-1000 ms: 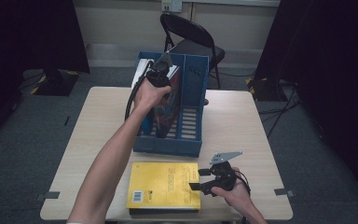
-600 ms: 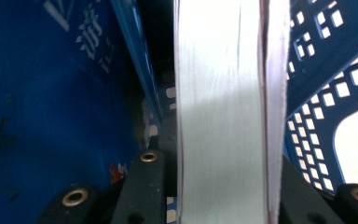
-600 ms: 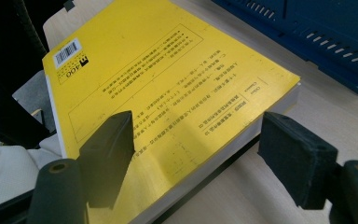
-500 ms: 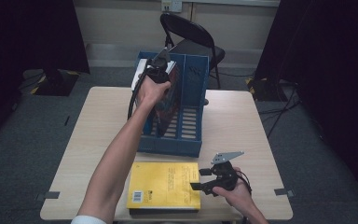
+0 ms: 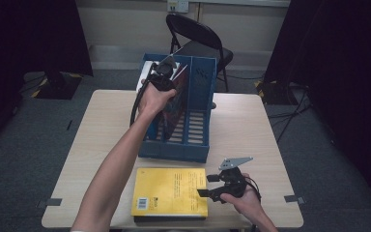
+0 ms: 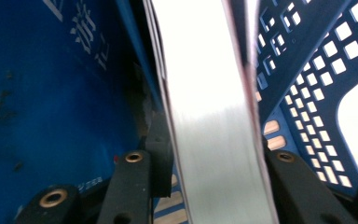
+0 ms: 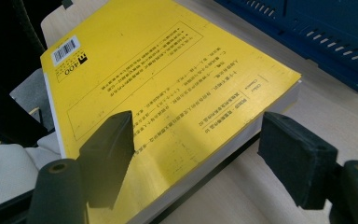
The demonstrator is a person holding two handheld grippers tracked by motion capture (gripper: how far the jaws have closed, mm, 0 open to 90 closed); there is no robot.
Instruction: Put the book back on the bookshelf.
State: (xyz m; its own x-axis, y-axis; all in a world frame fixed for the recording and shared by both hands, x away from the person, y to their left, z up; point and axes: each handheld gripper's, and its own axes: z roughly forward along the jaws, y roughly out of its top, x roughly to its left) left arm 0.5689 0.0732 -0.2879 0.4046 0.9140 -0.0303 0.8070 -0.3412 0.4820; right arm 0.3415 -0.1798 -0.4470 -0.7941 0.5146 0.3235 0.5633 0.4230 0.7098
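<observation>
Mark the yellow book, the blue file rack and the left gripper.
yellow book [image 5: 171,191], high view, middle of its cover
blue file rack [image 5: 176,151], high view, front wall
left gripper [image 5: 166,67], high view, at its tips over the rack

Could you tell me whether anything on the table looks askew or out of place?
The yellow book lies flat with its near edge at or just over the table edge. The book in the blue file rack leans rather than standing straight.
</observation>
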